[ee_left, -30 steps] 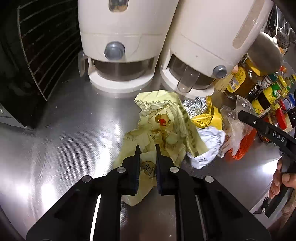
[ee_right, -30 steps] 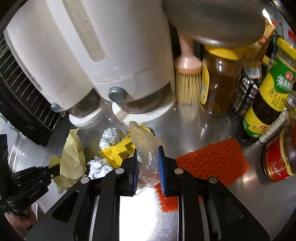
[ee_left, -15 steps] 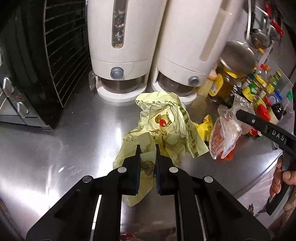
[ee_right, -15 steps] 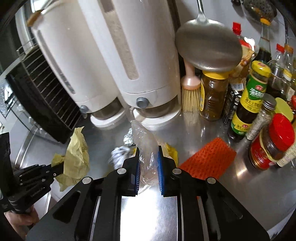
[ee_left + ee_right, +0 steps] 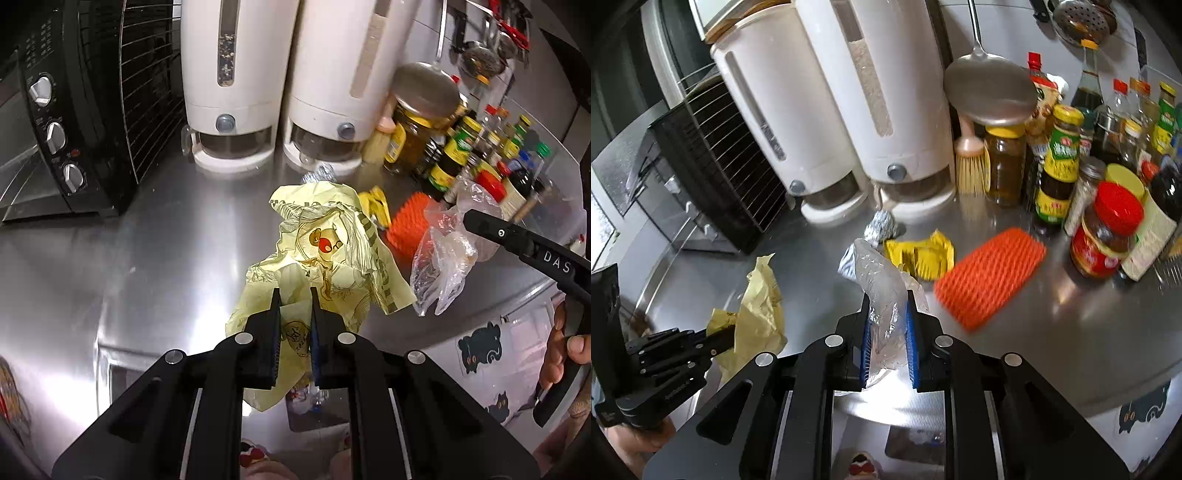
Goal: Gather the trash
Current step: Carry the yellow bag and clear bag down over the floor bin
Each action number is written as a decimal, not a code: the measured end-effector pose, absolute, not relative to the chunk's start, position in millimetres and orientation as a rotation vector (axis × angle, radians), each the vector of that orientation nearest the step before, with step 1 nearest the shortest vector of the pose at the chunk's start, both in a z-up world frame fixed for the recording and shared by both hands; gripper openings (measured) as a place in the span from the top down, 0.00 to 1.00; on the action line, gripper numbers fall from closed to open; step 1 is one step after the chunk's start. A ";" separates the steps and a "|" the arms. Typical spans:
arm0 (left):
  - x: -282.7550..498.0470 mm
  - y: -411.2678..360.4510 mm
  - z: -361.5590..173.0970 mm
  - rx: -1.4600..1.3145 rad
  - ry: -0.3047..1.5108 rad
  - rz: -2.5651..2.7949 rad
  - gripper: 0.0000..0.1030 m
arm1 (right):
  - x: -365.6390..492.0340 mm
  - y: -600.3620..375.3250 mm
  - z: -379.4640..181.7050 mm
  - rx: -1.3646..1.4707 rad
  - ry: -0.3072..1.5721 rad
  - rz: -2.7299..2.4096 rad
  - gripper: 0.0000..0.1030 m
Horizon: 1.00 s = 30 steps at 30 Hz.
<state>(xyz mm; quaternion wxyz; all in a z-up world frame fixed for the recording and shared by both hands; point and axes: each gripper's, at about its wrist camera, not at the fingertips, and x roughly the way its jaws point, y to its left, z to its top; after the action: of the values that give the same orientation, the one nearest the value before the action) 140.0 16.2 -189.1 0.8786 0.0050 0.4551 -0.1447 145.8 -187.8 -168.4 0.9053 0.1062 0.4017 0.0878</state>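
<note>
Two pieces of trash are held above the steel counter (image 5: 155, 251).

A yellow wrapper (image 5: 325, 258) is clamped between the closed jaws of the left gripper (image 5: 294, 332) and hangs over the counter edge. A clear bag (image 5: 882, 295) is pinched by the right gripper (image 5: 887, 332) in the same way. On the counter are left a foil ball (image 5: 882, 227), a yellow packet (image 5: 919, 254) and an orange net (image 5: 990, 277), near two white dispensers (image 5: 886, 110) and some jars (image 5: 1108, 236).
</note>
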 end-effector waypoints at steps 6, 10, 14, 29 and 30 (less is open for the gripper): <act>105.9 12.7 -194.9 0.015 0.960 -0.322 0.89 | 107.2 -185.5 -176.7 0.232 0.843 0.184 0.83; 84.9 9.9 -203.7 0.022 0.978 -0.335 0.89 | 84.0 -182.6 -188.8 0.239 0.866 0.189 0.83; 63.6 7.5 -217.8 0.029 1.003 -0.341 0.89 | 65.3 -182.2 -201.8 0.248 0.889 0.194 0.83; 23.4 -14.8 -312.5 0.056 1.174 -0.383 0.89 | 16.8 -191.5 -301.8 0.276 1.076 0.152 0.83; 23.1 -15.0 -319.3 0.055 1.186 -0.382 0.89 | 16.0 -192.5 -308.9 0.277 1.087 0.145 0.83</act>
<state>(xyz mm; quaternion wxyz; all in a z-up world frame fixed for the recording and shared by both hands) 23.1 -15.0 -319.3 0.8118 0.0257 0.5553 -0.1787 16.0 -192.5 -308.9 0.8443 0.1312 0.5150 0.0689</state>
